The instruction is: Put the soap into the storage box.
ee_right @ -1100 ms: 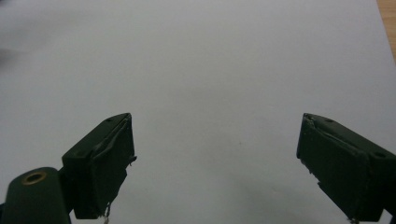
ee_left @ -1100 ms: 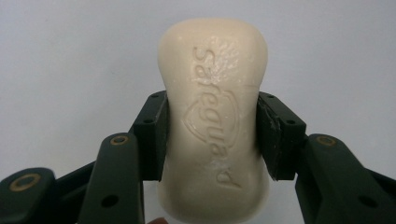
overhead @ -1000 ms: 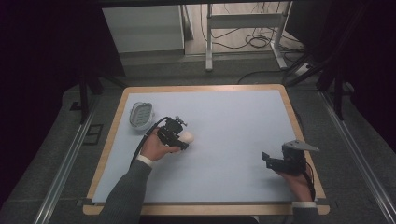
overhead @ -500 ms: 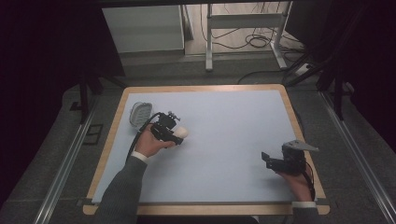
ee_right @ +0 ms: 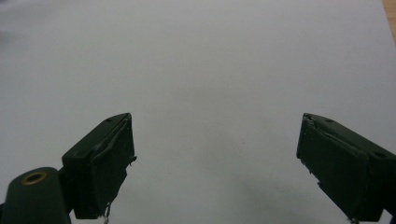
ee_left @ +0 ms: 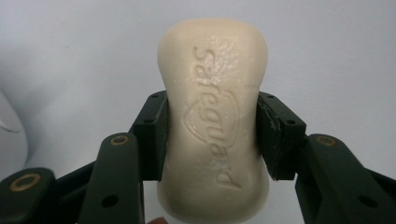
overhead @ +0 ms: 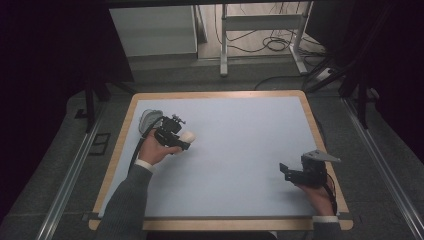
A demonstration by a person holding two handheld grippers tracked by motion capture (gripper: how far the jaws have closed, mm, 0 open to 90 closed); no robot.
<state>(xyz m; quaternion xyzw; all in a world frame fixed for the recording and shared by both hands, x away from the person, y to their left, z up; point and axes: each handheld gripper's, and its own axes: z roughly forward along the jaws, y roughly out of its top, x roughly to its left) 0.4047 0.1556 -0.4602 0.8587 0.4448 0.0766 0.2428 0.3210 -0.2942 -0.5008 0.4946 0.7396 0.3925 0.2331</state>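
Note:
A cream bar of soap (ee_left: 214,116) with an embossed brand name sits between the two black pads of my left gripper (ee_left: 212,135), which is shut on its narrow waist. In the high view that gripper (overhead: 186,140) is held just above the pale blue mat at the left, with the soap (overhead: 188,136) poking out to the right. A grey-white soap dish (overhead: 148,119) lies right behind the left hand. My right gripper (overhead: 284,172) rests low at the mat's right front, its jaws wide apart in the right gripper view (ee_right: 215,163) with nothing between them.
The blue mat (overhead: 240,145) covers a wood-edged table (overhead: 220,94). Metal rails run along both sides of the table. Beyond the far edge stand a white cabinet (overhead: 152,31) and a metal frame with cables on the floor.
My left hand has carried the soap toward the far left of the mat, closer to the dish. The right hand has stayed put.

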